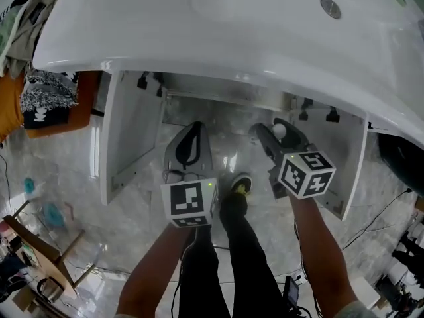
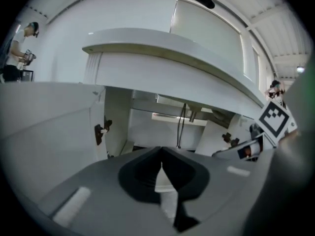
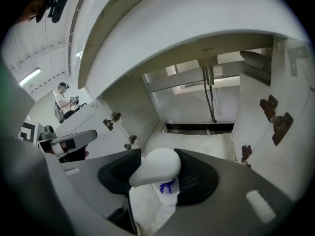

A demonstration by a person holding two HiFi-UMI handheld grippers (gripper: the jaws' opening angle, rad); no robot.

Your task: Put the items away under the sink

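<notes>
The white sink (image 1: 199, 25) fills the top of the head view. Beneath it the cabinet (image 1: 228, 114) stands open, its left door (image 1: 129, 131) and right door (image 1: 351, 171) both swung wide. Both claws point into the opening from just outside it, side by side and a little apart, above the pale marble floor (image 1: 132, 211).

The right claw (image 3: 160, 152) is closed onto a white bottle (image 3: 155, 168). Its dark pads press the neck from both sides, just below the rounded cap, and a small blue mark shows on the body under the cap. The bottle is held near the right side of the cabinet's mouth, clear of the cabinet floor (image 3: 197, 139), and it touches nothing but the pads. Two thin pipes (image 3: 210, 95) hang down at the back of the cabinet, and rusty hinges (image 3: 275, 117) sit on the right wall.

The left claw (image 2: 161, 150) has its tips brought together. A pale sliver (image 2: 165, 181) shows in the gap behind them. It may be the floor or something thin; the view is too poor to say which.

The person's dark-trousered leg and shoe (image 1: 240, 184) stand between the two arms, in front of the cabinet.
</notes>
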